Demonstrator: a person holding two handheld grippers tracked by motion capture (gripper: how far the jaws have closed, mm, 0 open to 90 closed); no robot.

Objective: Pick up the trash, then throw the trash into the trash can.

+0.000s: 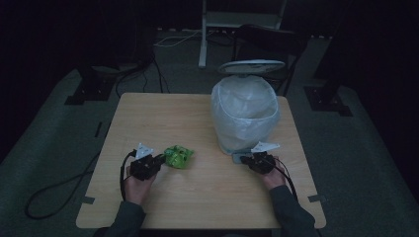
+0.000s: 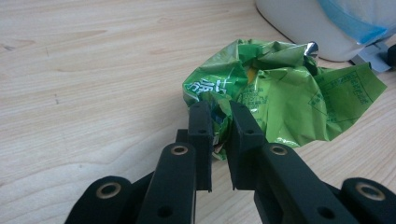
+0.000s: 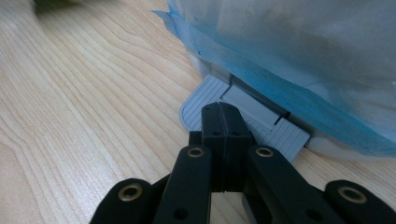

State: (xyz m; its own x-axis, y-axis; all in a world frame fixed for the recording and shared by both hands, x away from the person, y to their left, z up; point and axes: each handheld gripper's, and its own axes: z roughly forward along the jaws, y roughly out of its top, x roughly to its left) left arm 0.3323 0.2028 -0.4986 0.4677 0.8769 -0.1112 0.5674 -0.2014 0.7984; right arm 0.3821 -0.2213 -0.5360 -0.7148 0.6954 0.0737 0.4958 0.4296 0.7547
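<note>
Nearest the person, the left gripper [image 2: 218,116] has pinched its jaws on an edge of the crumpled green wrapper [image 2: 285,98], which lies on the table [image 1: 163,118] left of the pedal bin [image 1: 244,118]. The right gripper [image 3: 224,114], jaws fully together and empty, presses the bin's grey pedal [image 3: 247,122]; beyond, the lid [image 1: 251,66] stands raised. The grasp looks done; next the wrapper needs lifting over the bag-lined rim.
</note>
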